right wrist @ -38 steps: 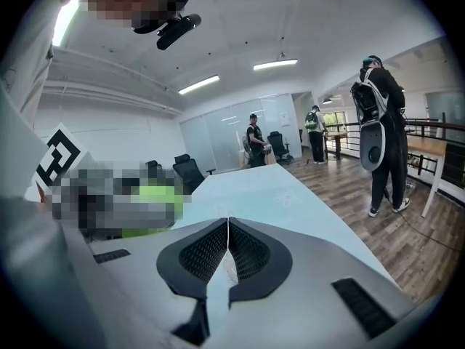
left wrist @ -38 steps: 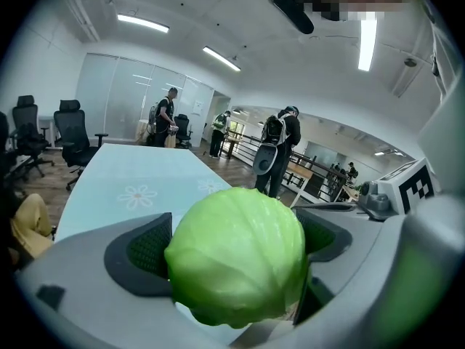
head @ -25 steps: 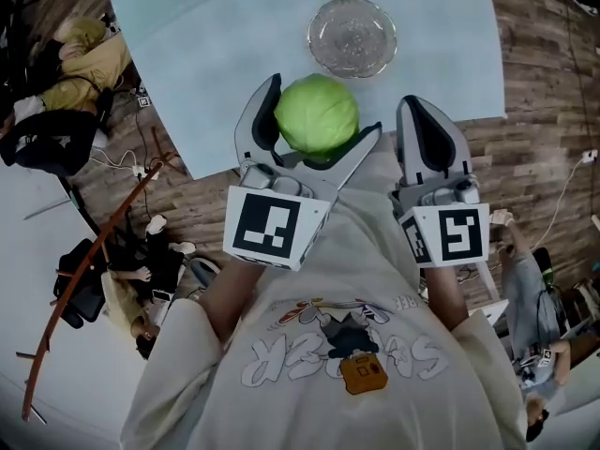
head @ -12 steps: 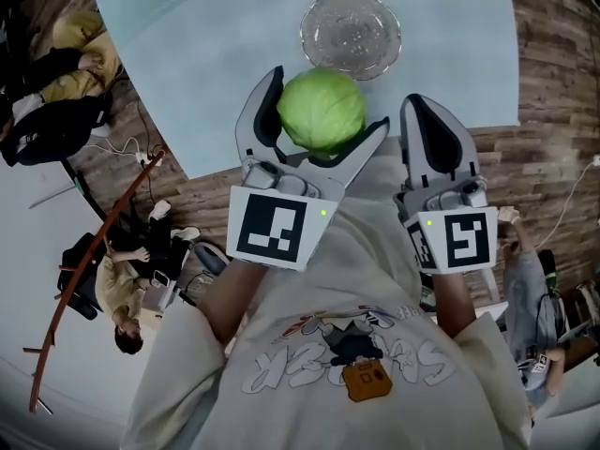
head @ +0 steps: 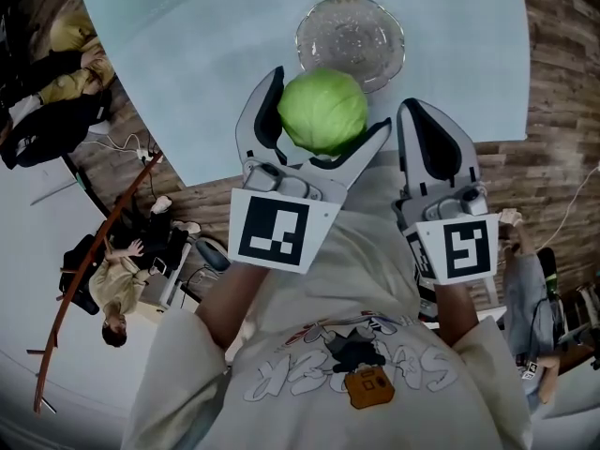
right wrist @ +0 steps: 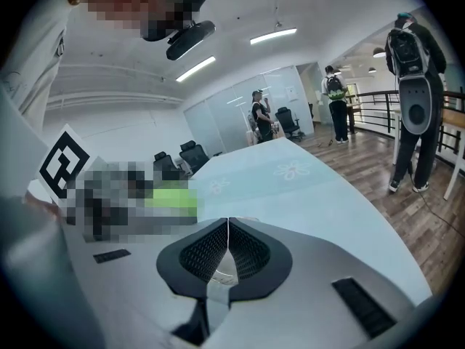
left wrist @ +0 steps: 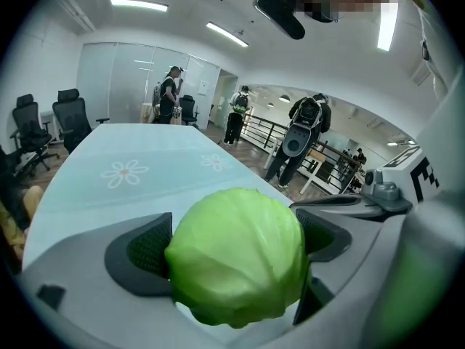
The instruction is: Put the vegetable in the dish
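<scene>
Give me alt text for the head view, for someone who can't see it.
The left gripper holds a green cabbage over a pale blue table, close to an empty glass dish. The right gripper is shut beside it.

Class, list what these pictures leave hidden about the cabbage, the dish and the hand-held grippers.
1. Head view: cabbage covers the near rim of the dish.
2. Left gripper view: dish absent, cabbage fills the foreground.
3. Right gripper view: a mosaic patch blurs the left hand-held gripper.

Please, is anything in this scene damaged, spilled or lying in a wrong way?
Nothing stands out. The left gripper holds the cabbage whole between its jaws, the glass dish stands upright on the table, and the right gripper is shut on nothing.
</scene>
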